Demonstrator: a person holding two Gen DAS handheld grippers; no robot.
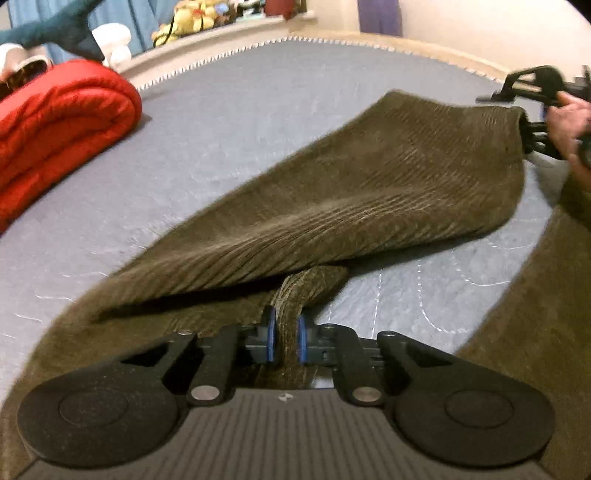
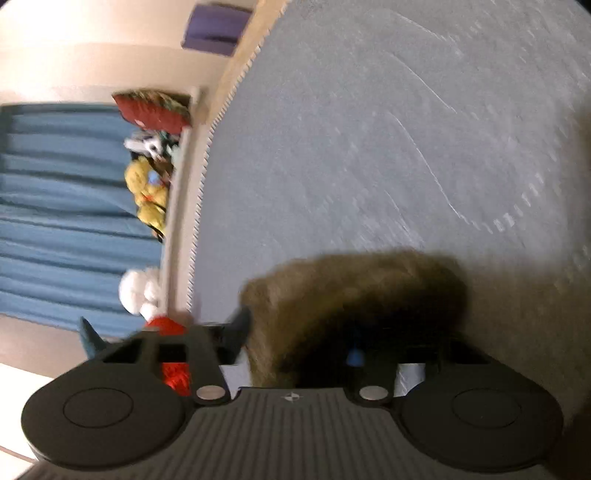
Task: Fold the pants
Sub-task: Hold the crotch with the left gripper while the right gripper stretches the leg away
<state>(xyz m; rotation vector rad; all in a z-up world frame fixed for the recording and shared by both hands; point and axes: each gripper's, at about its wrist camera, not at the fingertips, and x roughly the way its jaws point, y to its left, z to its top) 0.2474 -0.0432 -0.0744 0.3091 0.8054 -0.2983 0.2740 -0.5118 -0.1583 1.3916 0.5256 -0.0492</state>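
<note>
Olive-brown corduroy pants (image 1: 369, 184) lie partly on the grey mattress (image 1: 258, 103), with one end lifted off it. My left gripper (image 1: 287, 339) is shut on a bunched fold of the pants between its blue pads (image 1: 271, 338). My right gripper (image 1: 532, 133) is at the far right of the left wrist view, held by a hand (image 1: 569, 122), gripping the raised far end. In the blurred right wrist view the pants (image 2: 351, 314) drape over my right gripper (image 2: 299, 343) and hide most of its fingers; it appears shut on the cloth.
A folded red quilt (image 1: 62, 122) lies on the mattress at the left. Stuffed toys (image 1: 192, 18) sit on a ledge beyond the mattress's stitched far edge (image 1: 332, 40), before a blue curtain (image 2: 74, 206). A second stretch of pants cloth (image 1: 535, 314) lies at the right.
</note>
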